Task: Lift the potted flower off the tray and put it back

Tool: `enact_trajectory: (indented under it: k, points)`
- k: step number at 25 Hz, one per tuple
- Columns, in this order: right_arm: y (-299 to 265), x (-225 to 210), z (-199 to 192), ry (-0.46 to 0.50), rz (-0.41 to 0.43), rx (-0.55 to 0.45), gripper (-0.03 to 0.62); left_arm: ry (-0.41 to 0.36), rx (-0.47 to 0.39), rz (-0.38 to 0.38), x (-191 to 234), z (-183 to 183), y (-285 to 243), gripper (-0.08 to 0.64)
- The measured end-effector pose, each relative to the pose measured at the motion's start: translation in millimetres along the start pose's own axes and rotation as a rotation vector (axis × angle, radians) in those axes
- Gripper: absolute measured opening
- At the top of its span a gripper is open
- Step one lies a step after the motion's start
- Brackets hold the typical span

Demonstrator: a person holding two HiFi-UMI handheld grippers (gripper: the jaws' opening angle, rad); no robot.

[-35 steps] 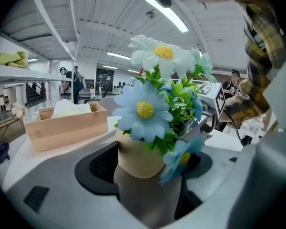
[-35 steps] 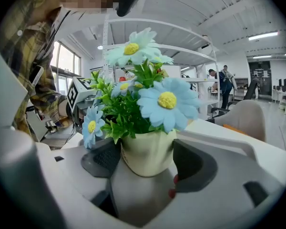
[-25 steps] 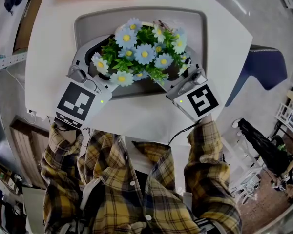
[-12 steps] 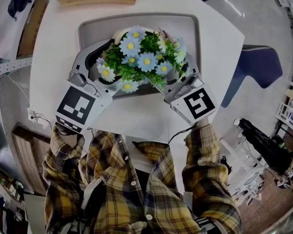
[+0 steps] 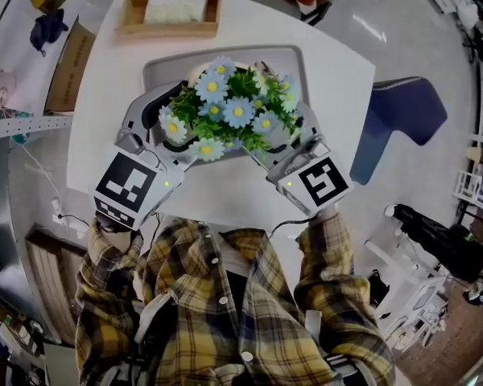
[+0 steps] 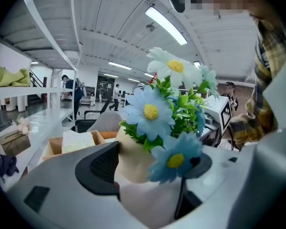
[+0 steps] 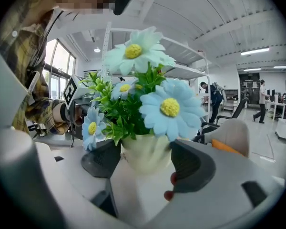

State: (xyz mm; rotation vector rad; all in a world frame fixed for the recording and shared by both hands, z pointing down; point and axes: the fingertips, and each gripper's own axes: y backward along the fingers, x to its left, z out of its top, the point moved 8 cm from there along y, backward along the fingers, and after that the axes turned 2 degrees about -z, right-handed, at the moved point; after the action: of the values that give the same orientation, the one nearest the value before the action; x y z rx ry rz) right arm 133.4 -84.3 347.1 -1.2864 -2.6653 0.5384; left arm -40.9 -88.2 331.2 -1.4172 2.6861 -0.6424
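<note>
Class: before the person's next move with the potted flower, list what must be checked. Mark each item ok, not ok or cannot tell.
1. Left claw grips the pot: ok. One pad presses on it, and the other is partly behind a flower.
2. Right claw grips the pot: ok, with a pad on each side.
3. Pot upright: ok in both gripper views.
4. Pot above the tray: ok. The head view shows the flowers over it.
5. Pot base off the tray: cannot tell, as the flowers hide it.
6. Wooden box clear of the tray: ok. It sits apart, past the far edge.
</note>
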Motion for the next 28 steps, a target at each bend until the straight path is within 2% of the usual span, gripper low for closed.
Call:
enact_trajectory:
  k: [4,8,17,25,28]
  points:
    - [-12.8,-10.4,-20.2,-0.004,0.056,-0.019,0.324,0.044,-0.026,0.034,4.1,-24.8,-16.5,0.364]
    - [-27.7,-26.4,-56.7,-0.008,0.063,0.007,0.324,0.117,-0.056,0.042,12.0,-61.4,-41.2,0.364]
    - [-21.2,-21.3,-33.6,0.042,0.028,-0.015,0.324,0.105,-0.107,0.017,14.8,-46.4,-34.3,0.362]
    - [-14.0,-17.5,-28.8,0.059,-0.017,-0.010,0.324,0.118,-0.115,-0.031,13.5,-45.2,-37.2,0.364]
    - [-15.4,-14.2,-32.8,0.054,-0.043,0.007,0.324,0.100,-0.112,-0.050,16.1,-48.8,-38.3,0.362]
